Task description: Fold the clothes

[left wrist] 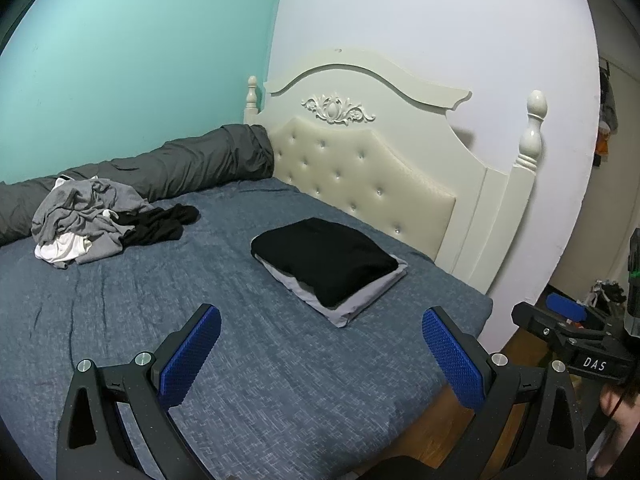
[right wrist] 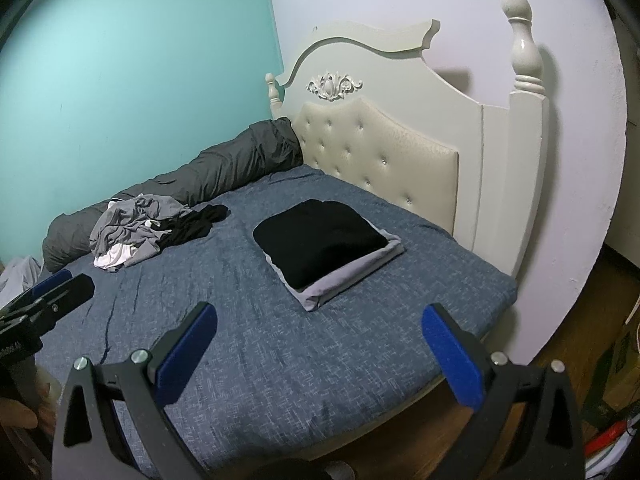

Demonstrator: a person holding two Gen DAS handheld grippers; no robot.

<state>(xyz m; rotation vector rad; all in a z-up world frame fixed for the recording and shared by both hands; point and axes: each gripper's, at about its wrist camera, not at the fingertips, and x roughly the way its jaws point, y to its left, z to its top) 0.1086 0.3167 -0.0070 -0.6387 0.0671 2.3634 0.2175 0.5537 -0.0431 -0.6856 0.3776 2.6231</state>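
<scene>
A stack of folded clothes, black on top of grey, lies on the blue bed cover near the headboard; the same stack shows in the right wrist view. A crumpled pile of grey, white and black clothes sits at the far left by a rolled dark blanket; the pile also appears in the right wrist view. My left gripper hangs open over the bed's near part, short of the stack, with nothing between its blue pads. My right gripper is open too, empty, near the bed's front edge.
A cream tufted headboard with posts stands at the bed's far end. A rolled dark grey blanket runs along the teal wall. Wooden floor and clutter lie to the right of the bed. The other gripper shows at the left view's right edge.
</scene>
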